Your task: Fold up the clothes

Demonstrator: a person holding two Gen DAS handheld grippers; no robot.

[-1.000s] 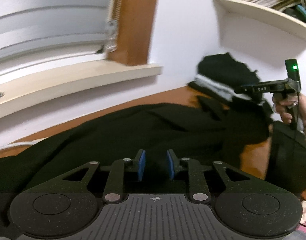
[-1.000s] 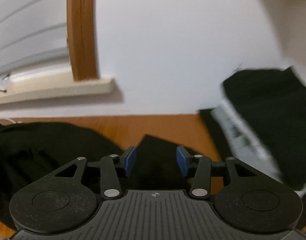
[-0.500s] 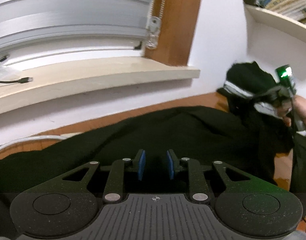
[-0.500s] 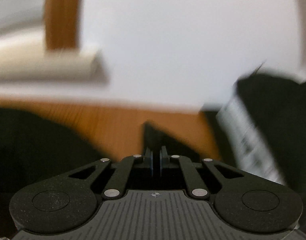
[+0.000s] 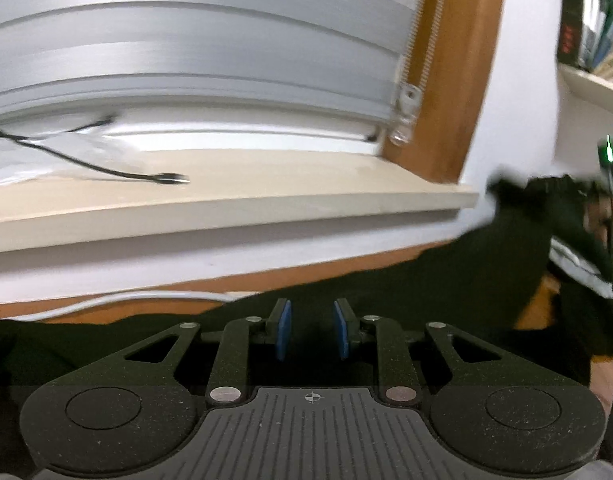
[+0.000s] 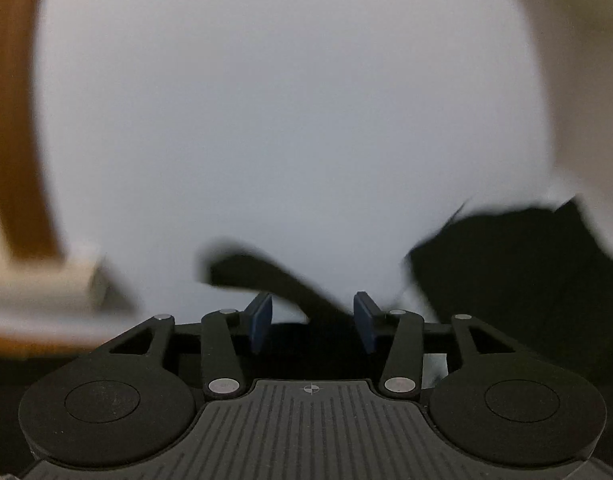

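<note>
Left gripper (image 5: 311, 330) sat low over the black garment (image 5: 446, 280) with its blue pads a narrow gap apart; dark cloth lay between them, though whether it was pinched could not be told. That garment lay on the wooden table (image 5: 314, 270), its long axis running left to right, the right end lifted toward the right gripper (image 6: 313, 322). Those pads stood wide, with a blurred strip of black cloth slanting up-left between them. Behind ran a pale windowsill (image 5: 226, 204).
</note>
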